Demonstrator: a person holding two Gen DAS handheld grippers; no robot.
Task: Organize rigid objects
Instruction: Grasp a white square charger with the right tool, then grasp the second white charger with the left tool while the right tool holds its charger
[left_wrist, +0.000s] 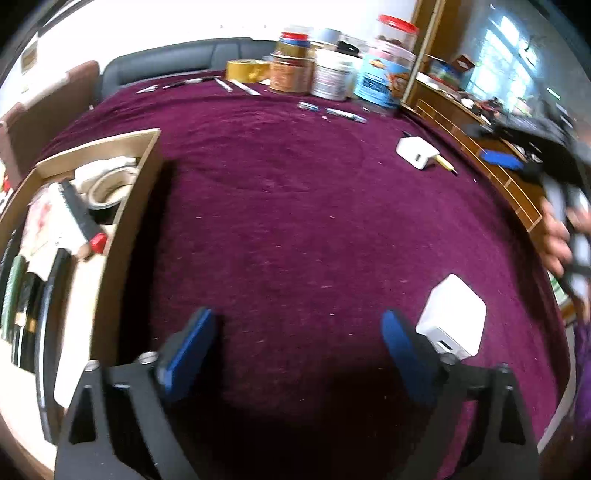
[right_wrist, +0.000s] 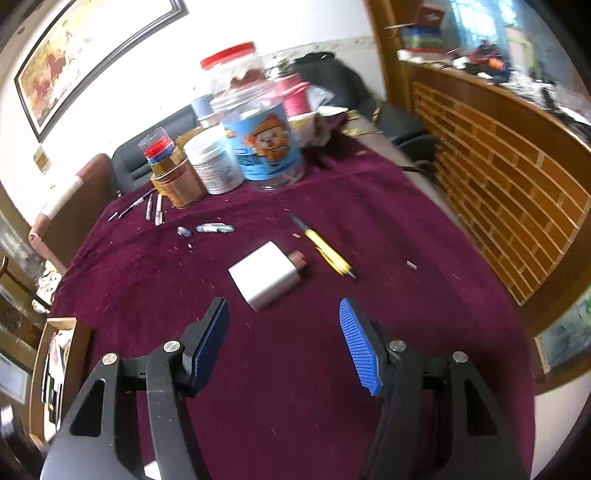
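Note:
My left gripper (left_wrist: 297, 332) is open and empty over the purple tablecloth. A white charger block (left_wrist: 452, 321) lies just right of its right finger. A wooden box (left_wrist: 122, 206) at the left holds tape rolls, a blade and other items. My right gripper (right_wrist: 282, 332) is open and empty. A second white charger (right_wrist: 264, 275) lies just ahead of it, with a small brown piece (right_wrist: 297, 258) and a yellow pen (right_wrist: 327, 251) beside it. That charger (left_wrist: 417, 151) and pen (left_wrist: 447, 164) also show far right in the left wrist view, near the right gripper (left_wrist: 532, 162).
Jars and tins (right_wrist: 221, 162) stand clustered at the table's far end, with a yellow tape roll (left_wrist: 245, 70). Pens and small blades (right_wrist: 151, 206) and blue wrappers (right_wrist: 214, 228) lie in front of them. A brick-patterned wooden counter (right_wrist: 498, 199) runs along the right.

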